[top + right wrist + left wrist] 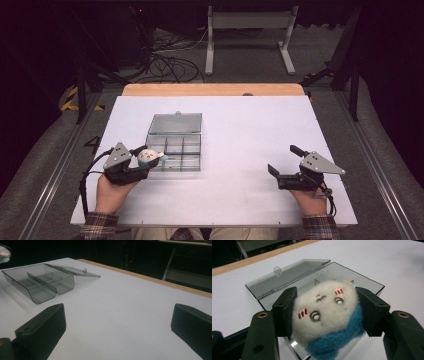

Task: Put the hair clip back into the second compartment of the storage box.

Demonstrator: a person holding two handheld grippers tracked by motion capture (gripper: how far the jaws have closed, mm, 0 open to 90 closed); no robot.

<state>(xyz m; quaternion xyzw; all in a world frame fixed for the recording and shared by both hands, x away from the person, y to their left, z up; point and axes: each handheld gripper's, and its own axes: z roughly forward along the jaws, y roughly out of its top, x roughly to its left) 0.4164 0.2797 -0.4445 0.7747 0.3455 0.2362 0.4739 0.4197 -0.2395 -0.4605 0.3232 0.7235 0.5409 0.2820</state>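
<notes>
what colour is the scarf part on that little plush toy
Blue, on the white plush toy; the left gripper view shows it best.

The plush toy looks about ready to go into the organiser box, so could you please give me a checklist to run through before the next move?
1. Left tool shut on the plush toy, a jaw on each side: ok.
2. Lid of the organiser box open, lying flat behind it: ok.
3. Toy over the box's near left corner: ok.
4. Target compartment free: cannot tell, the toy hides it.
5. Right tool open, apart from the box: ok.
6. White table around the box free of obstacles: ok.
</notes>
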